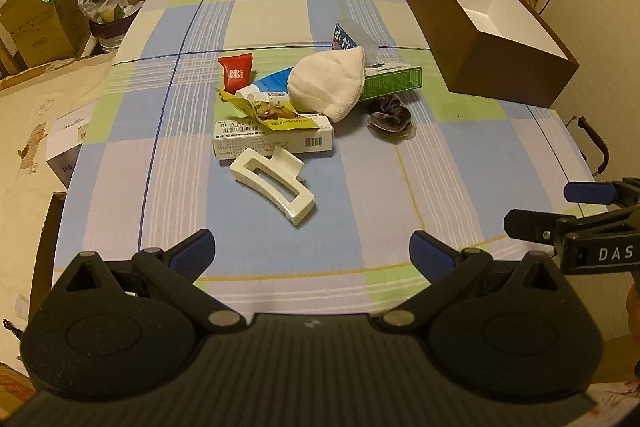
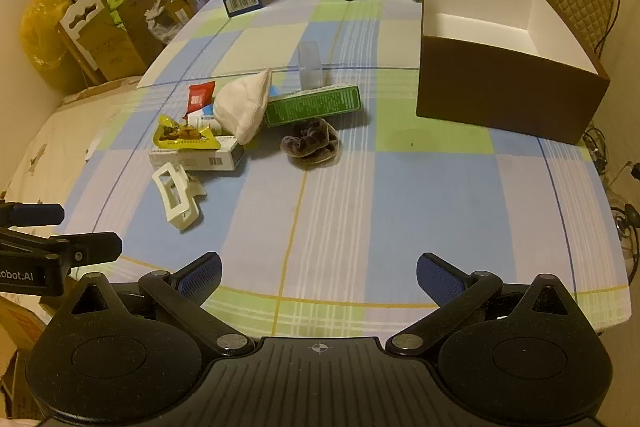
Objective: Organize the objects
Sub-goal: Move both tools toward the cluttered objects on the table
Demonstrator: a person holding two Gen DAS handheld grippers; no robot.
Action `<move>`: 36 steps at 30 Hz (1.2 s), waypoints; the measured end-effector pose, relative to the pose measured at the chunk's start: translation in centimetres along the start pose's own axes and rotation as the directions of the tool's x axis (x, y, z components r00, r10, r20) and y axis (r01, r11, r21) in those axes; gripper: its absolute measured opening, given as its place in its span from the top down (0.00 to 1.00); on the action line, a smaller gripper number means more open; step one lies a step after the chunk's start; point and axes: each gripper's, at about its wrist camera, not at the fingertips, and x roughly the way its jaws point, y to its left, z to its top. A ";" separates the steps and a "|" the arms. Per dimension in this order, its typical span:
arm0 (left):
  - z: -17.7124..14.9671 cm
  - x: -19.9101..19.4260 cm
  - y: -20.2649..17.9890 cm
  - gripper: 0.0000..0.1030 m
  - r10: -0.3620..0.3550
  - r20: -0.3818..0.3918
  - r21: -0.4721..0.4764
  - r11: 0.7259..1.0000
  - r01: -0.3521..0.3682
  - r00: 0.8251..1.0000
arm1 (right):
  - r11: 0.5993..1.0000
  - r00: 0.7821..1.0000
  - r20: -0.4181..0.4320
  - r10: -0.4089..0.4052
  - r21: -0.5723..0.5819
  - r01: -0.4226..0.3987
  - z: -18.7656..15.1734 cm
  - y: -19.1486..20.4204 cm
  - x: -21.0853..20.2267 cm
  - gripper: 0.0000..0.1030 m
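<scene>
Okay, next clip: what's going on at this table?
Nothing is being handled yet. The left gripper and right gripper both hover open and empty above the near edge of the checked tablecloth. A small pile waits mid-table: white hair claw, white cloth, green box, dark scrunchie. The brown box looks empty.

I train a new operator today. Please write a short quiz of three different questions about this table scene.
1. True or false: the brown box already holds an item.
2. Which lies nearest the left gripper? A) white hair claw B) dark scrunchie C) red sachet
3. Fill in: the white cloth rests partly on the ____ carton.

Key: 1 false, its visible inside is bare; 2 A; 3 green. Both the left and right gripper are open.
</scene>
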 end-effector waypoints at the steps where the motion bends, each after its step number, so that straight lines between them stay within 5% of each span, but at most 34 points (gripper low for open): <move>1: 0.0 0.0 0.1 0.01 0.001 0.001 -0.001 1.000 -0.001 1.000 | 1.000 1.000 0.001 0.001 -0.001 -0.001 0.1 0.0 0.0 0.02; 36: 1.8 1.1 -0.8 0.01 0.029 -0.004 -0.043 0.999 -0.029 1.000 | 0.999 1.000 -0.007 0.017 -0.037 -0.018 2.3 -1.3 1.2 0.02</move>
